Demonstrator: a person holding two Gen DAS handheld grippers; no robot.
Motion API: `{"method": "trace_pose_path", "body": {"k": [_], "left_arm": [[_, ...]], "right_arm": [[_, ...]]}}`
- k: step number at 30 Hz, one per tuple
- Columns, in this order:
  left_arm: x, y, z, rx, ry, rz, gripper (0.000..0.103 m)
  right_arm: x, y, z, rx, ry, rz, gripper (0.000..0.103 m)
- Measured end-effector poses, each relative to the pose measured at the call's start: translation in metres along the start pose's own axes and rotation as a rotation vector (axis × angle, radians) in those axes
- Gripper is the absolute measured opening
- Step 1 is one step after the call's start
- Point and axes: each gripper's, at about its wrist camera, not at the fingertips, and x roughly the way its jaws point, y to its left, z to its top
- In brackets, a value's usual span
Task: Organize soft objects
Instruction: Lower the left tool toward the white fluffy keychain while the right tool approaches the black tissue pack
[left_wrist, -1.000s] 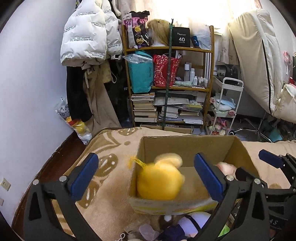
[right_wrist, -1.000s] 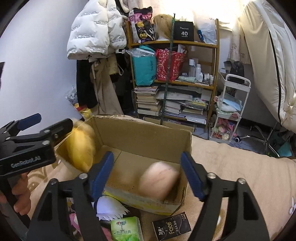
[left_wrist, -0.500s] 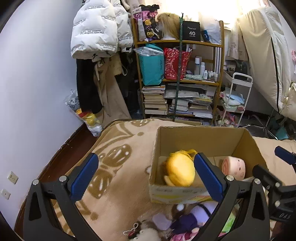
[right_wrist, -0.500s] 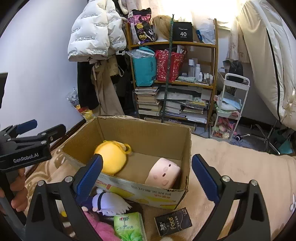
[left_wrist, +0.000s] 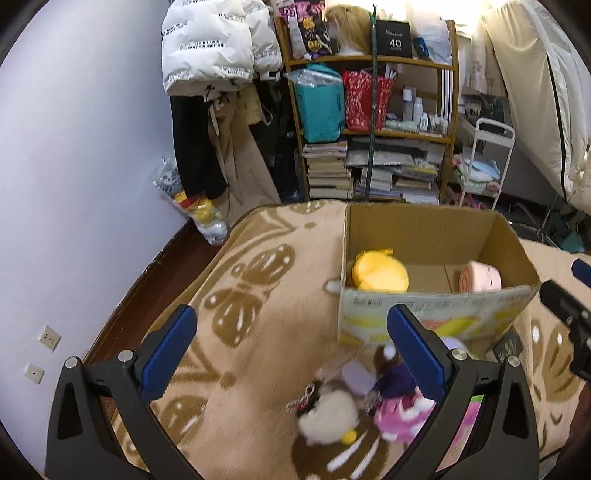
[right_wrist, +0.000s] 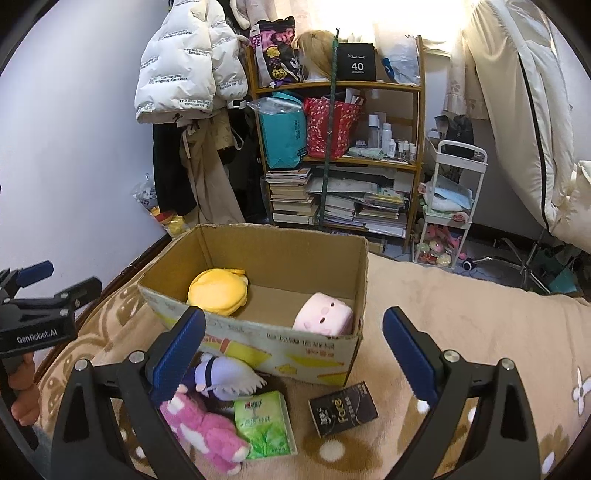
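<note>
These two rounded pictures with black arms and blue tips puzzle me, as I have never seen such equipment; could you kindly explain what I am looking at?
No robot here: a person holds a hand-held two-finger gripper in each hand, and a fisheye camera on each looks along its fingers. One picture comes from the left gripper, the other from the right gripper. The blue strips are finger pads. Both grippers are open and hold nothing.

On the patterned beige blanket stands an open cardboard box containing a yellow plush and a pink plush. In front of it lie a purple-haired doll, a pink plush toy, a green tissue pack, a black packet and, in the left view, a white plush.
</note>
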Motion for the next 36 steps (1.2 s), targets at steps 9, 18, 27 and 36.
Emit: {"method": "trace_pose_path", "body": {"k": [9,18,27,36], "left_arm": [[-0.011,0.005,-0.025,0.018,0.060,0.014,0.102],[-0.013,0.010,-0.042,0.017,0.143,0.022,0.102],[0.004,0.014,-0.048,-0.008,0.202,0.005,0.102],[0.025,0.014,-0.049,-0.024,0.256,0.011,0.102]], "right_arm": [[-0.015,-0.004,-0.007,0.042,0.021,-0.011,0.101],[-0.018,-0.010,-0.017,0.080,0.057,-0.025,0.101],[-0.001,-0.020,-0.027,0.118,0.110,-0.046,0.101],[0.026,-0.029,-0.032,0.154,0.164,-0.067,0.101]]}}
